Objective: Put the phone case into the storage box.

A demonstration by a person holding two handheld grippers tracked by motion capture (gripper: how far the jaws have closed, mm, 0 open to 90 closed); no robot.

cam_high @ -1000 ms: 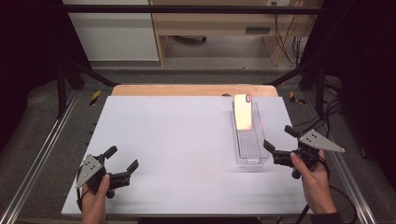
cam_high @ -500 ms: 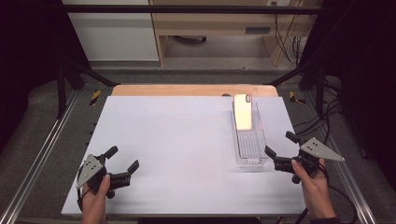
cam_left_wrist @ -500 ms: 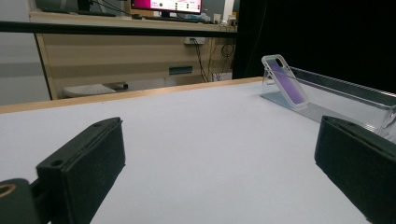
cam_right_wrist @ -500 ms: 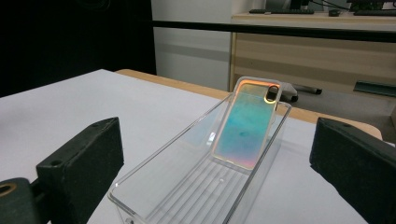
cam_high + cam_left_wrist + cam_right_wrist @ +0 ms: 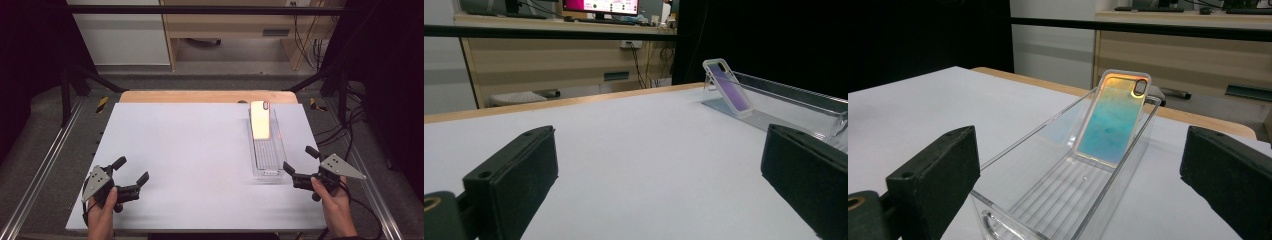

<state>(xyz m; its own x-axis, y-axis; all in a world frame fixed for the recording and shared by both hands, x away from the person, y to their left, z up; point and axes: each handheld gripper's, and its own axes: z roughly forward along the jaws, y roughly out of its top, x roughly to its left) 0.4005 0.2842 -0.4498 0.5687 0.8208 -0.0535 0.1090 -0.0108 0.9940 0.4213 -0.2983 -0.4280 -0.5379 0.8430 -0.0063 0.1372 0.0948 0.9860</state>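
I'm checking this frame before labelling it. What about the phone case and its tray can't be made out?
- Phone case foot: in the right gripper view, blurred behind the clear tray wall.
- Tray's near end: cut off by that view's bottom edge.
- Case's underside: faces away in the high view.

No legible text, label, brand or number on any surface; monitor [image 5: 600, 6] content too blurred to read.
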